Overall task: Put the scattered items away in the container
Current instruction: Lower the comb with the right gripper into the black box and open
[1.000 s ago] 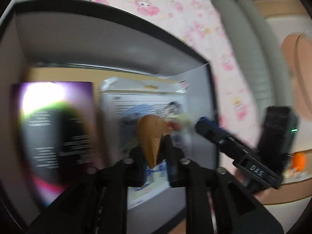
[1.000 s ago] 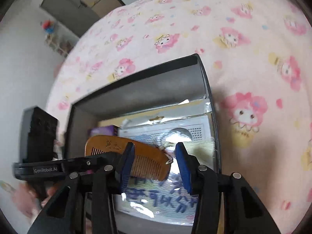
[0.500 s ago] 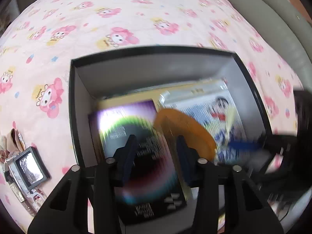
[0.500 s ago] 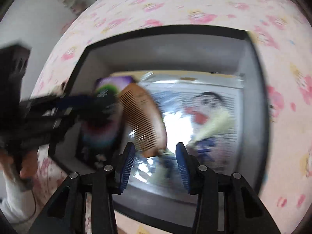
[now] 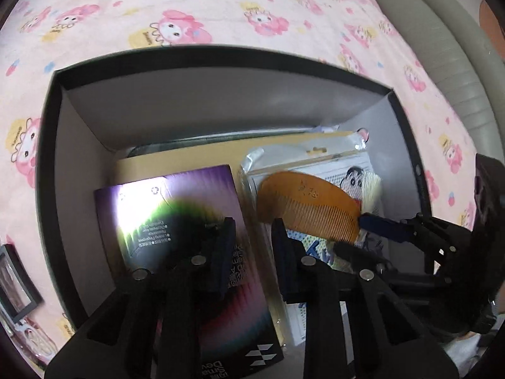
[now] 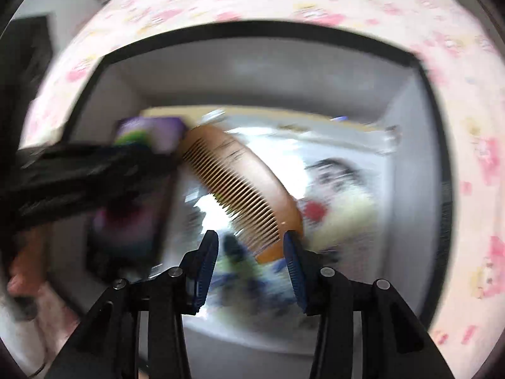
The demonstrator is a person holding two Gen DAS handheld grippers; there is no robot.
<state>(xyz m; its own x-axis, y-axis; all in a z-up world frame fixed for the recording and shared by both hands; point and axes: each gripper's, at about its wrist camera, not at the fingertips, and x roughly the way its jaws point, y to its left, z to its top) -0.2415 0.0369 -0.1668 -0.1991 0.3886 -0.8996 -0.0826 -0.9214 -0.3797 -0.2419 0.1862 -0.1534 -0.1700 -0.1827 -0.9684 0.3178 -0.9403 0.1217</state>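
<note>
A wooden comb (image 5: 307,205) lies inside the black-rimmed box (image 5: 221,55) on a clear cartoon packet (image 5: 363,170); it also shows in the right wrist view (image 6: 243,189). My left gripper (image 5: 252,246) is open and empty above the box, over a purple booklet (image 5: 176,221). My right gripper (image 6: 249,259) is open, with the comb's end between its fingertips, lying loose. The right gripper also shows in the left wrist view (image 5: 359,230), beside the comb's right end. The right wrist view is blurred.
The box (image 6: 258,30) sits on a pink cartoon-print bedsheet (image 5: 221,9). A tan card (image 5: 189,158) lies under the booklet and packet. A grey cushioned edge (image 5: 442,47) runs at the right. A small framed object (image 5: 12,281) lies on the sheet at the left.
My left gripper let go of the comb and drew back. The comb dropped onto the packet in the box. My right gripper stayed open and moved over the box.
</note>
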